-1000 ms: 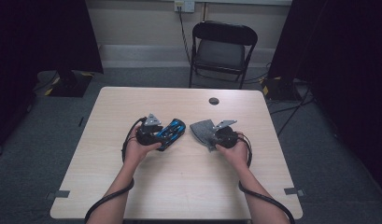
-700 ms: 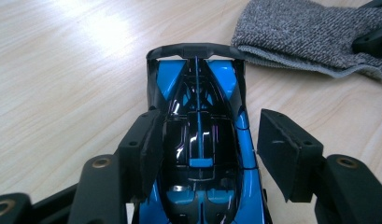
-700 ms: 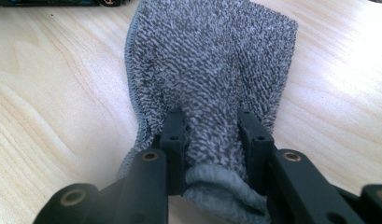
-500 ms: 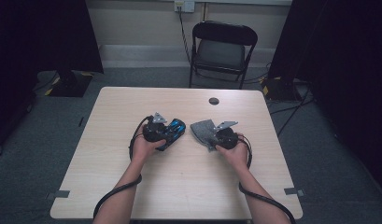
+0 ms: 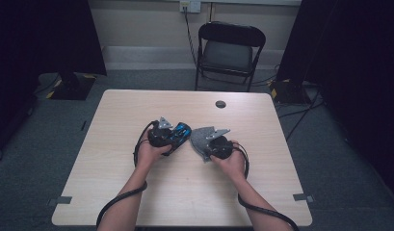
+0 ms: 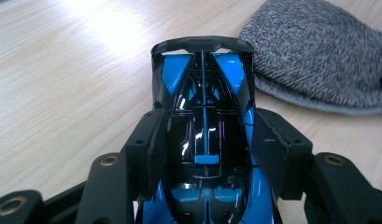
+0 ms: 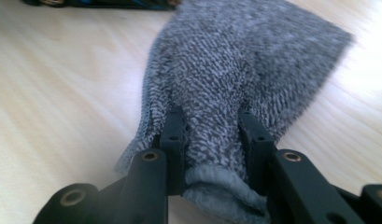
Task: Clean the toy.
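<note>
Left hand-held gripper (image 6: 205,154) jaws clamp the sides of a glossy blue-and-black toy race car (image 6: 203,135); they have just been closing onto it. Right hand-held gripper (image 7: 212,140) is pinched narrow on a bunched edge of a grey knitted cloth (image 7: 235,70). Both items sit mid-counter on the light wood-grain counter (image 5: 137,202), car just left of the cloth, nearly touching.

Around: 1 small dark round disc (image 5: 220,104) near the far counter edge, well apart from both hands. Black folding chair (image 5: 229,48) behind the counter, cables on the grey floor. Nothing sits between the 2 grippers except cloth and car.

High view: forearms, trailing cables, whole layout. Left gripper view: the car's rear wing, cloth (image 6: 319,56) just beyond it. Right gripper view: knit texture, cloth fanning out flat ahead, a strip of the car (image 7: 100,3) at the top edge.
</note>
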A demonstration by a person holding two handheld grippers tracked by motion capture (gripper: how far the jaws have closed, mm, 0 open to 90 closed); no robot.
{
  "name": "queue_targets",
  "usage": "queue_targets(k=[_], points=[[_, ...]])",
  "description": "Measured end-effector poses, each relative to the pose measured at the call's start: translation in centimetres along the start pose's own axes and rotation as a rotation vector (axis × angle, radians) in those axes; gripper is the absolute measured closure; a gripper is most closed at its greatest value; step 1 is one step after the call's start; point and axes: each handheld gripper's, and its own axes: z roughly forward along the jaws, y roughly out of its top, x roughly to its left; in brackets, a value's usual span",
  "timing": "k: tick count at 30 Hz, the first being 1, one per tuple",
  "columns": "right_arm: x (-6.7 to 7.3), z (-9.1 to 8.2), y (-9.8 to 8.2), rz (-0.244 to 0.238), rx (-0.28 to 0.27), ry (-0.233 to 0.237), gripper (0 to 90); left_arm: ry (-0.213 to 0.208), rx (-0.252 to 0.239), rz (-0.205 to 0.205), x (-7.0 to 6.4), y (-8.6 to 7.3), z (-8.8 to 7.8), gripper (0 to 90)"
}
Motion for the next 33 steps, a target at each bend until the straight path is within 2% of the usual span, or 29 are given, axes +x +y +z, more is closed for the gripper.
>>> queue_targets(k=[2, 4, 16, 33], points=[[0.5, 0.0, 0.1, -0.003, 0.002, 0.015, 68.1, 0.008, 0.003, 0.011, 0.0, 0.0, 0.0, 45.6], [1.0, 0.0, 0.3, -0.003, 0.001, 0.050, 68.2, 0.001, 0.001, -0.002, 0.0, 0.0, 0.0, 45.6], [3.8, 0.2, 0.9, -0.042, -0.018, 0.168, 68.6, 0.004, 0.020, 0.009, 0.1, 0.1, -0.2, 45.7], [6.1, 0.0, 1.0, -0.078, -0.037, 0.268, 68.6, 0.004, 0.015, -0.003, -0.1, 0.1, -0.2, 45.8]])
